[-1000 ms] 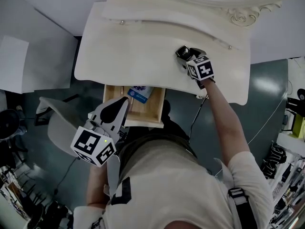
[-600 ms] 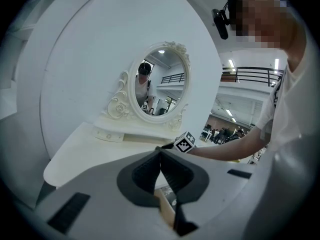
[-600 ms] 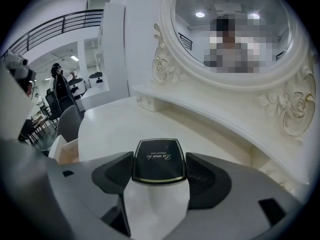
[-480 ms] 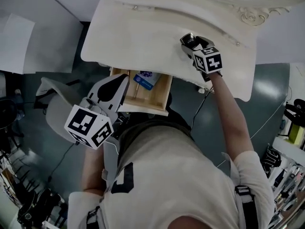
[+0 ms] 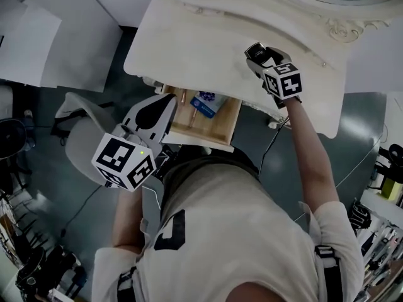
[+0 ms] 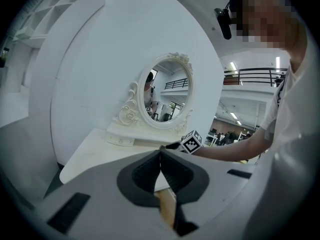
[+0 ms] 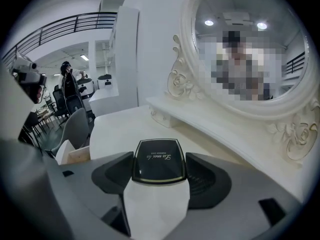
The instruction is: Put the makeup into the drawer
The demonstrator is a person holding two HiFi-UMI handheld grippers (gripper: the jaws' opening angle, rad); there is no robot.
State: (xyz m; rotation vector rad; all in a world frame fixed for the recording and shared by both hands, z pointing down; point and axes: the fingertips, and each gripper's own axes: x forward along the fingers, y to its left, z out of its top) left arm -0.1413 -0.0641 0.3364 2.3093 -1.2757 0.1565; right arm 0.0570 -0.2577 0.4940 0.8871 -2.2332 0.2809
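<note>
Makeup compact (image 7: 159, 160), black with a thin pale rim, sits pinched between the wide-set jaws of the right gripper (image 7: 159, 170), held over the white dressing table (image 5: 189, 43) near its back right part. Its flat lid faces up toward the gripper's camera, the printed line reading upside down, and its far edge points toward the oval mirror (image 7: 245, 44). The case looks roughly square, so no long side stands out. The person's right arm (image 5: 308, 162) reaches out nearly straight over the table top, with the gripper tilted downward. The left arm is bent close to the body; the left gripper (image 5: 162, 104) has its jaws pressed together on nothing, and its tips point at the front left corner of the open wooden drawer (image 5: 208, 136). A blue-and-white box (image 5: 206, 100) lies inside. A grey chair (image 5: 75, 137) stands to the left.
</note>
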